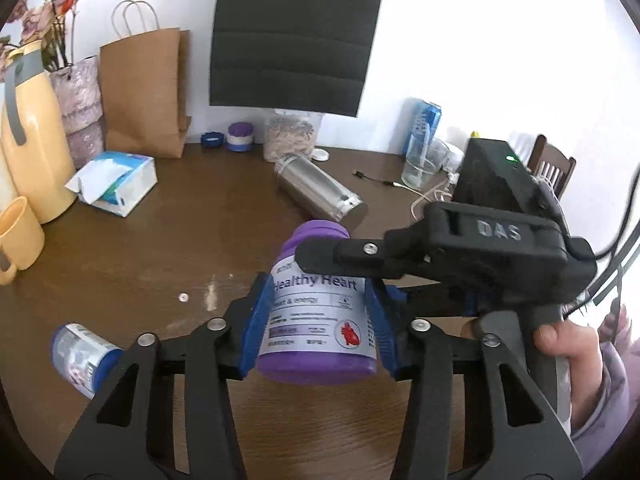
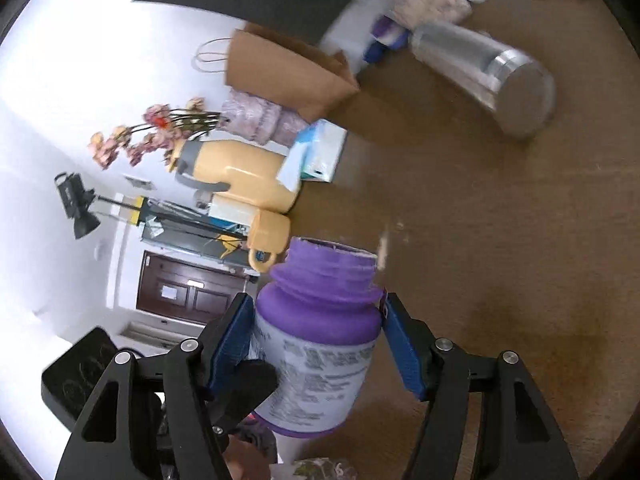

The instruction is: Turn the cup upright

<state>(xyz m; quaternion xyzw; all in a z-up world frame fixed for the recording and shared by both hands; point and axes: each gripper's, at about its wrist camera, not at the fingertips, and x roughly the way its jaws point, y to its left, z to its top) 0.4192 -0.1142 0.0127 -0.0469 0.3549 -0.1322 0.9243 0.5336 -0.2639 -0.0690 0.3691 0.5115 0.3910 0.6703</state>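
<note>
A purple open-mouthed "Healthy Heart" bottle is held above the brown table. My left gripper is shut on its labelled body, blue pads on both sides. My right gripper reaches in from the right, one black finger lying across the bottle's shoulder. In the right wrist view the same bottle sits between the right gripper's blue pads; the left pad touches it, the right pad stands slightly off. A steel cup lies on its side mid-table, also seen in the right wrist view.
A yellow jug, yellow mug, tissue box, paper bag and vase stand at the left. A small blue-capped bottle lies near the front left. A glass, cables and a black box are at the right.
</note>
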